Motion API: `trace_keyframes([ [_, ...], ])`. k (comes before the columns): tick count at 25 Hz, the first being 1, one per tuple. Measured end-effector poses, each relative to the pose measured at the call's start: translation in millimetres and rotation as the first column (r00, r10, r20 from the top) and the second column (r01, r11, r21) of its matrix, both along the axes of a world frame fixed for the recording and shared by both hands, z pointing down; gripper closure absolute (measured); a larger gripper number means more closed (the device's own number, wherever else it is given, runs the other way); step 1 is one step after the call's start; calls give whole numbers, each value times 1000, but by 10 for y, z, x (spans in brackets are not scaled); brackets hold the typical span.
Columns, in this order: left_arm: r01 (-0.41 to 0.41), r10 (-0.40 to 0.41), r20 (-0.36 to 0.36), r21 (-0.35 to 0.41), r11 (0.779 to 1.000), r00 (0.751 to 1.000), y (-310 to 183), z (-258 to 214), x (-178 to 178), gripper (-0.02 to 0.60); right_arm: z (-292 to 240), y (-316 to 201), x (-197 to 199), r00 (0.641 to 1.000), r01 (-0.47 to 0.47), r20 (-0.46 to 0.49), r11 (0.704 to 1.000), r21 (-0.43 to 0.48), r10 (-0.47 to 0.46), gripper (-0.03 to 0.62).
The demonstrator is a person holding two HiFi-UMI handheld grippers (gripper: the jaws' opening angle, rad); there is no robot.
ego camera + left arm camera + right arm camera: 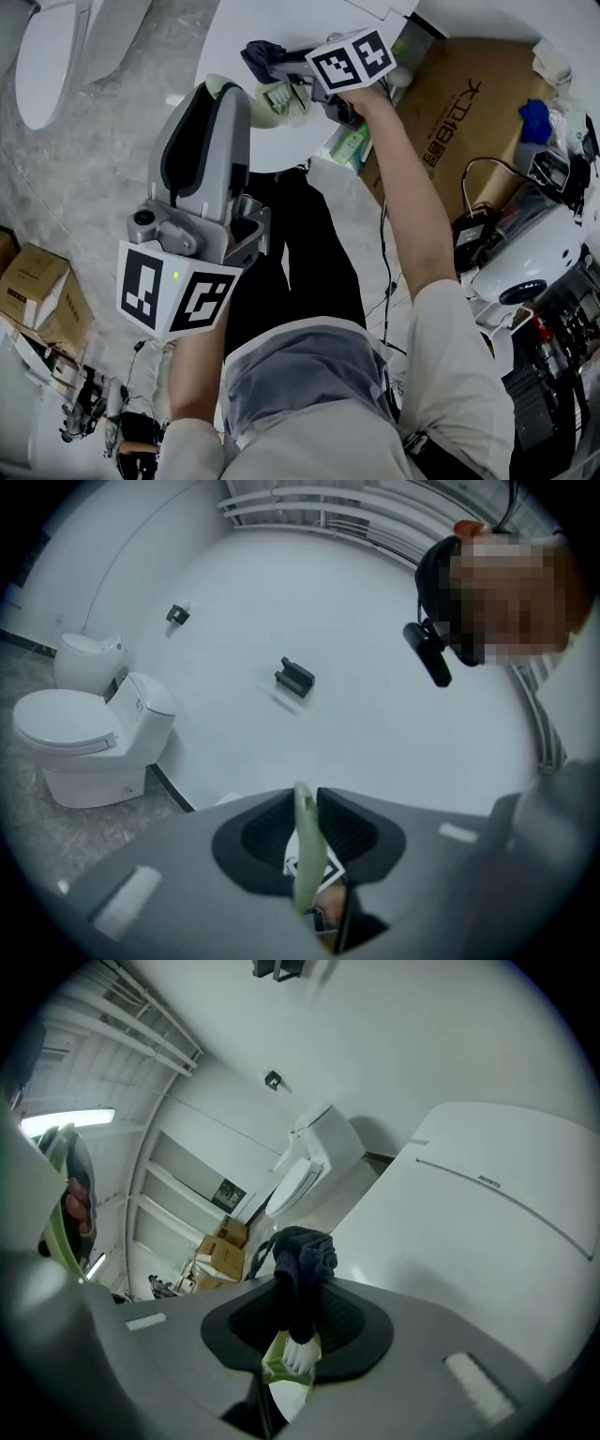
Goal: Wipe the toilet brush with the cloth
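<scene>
Jaws of the left gripper (307, 806) are squeezed onto the thin pale-green handle of the toilet brush (304, 864). The right gripper (298, 1309) has its jaws pinched on a bunched dark blue cloth (302, 1252), with a wad poking out past the tips. The brush head (289, 1357), green with white bristles, sits right by the cloth, touching or near enough. Both are held up in the air, not resting on any counter. For the wipe I'd keep the left grip firm, press the loose wad onto the bristles and the green back, and drag along the head rather than dab. That handle is skinny, so my guess is it'll want to pivot. Beyond it all is a big glossy white rounded fixture (234, 37), can't say exactly what. The floor (103, 178) is grey marbled stone and a white toilet (89, 733) stands by the plain white wall (375, 621). There are cardboard boxes (37, 300) at the left, and a large brown carton (459, 103) plus cables and gear (511, 234) on the right.
</scene>
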State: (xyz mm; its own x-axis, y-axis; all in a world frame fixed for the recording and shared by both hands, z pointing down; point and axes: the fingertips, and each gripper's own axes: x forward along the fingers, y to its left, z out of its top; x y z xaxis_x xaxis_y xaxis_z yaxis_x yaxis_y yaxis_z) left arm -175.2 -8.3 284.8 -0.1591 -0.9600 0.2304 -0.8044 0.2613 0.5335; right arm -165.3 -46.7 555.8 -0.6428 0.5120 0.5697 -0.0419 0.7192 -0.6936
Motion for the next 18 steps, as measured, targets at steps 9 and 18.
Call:
trace_keyframes([
  [9, 7, -7, -13, 4, 1000, 1000, 22, 1, -41, 581, 183, 114, -147, 989, 126, -78, 991, -44, -130, 519],
  [18, 3, -3, -15, 6, 1000, 1000, 15, 15, -36, 581, 383, 67, -136, 983, 134, -119, 990, -43, -138, 519],
])
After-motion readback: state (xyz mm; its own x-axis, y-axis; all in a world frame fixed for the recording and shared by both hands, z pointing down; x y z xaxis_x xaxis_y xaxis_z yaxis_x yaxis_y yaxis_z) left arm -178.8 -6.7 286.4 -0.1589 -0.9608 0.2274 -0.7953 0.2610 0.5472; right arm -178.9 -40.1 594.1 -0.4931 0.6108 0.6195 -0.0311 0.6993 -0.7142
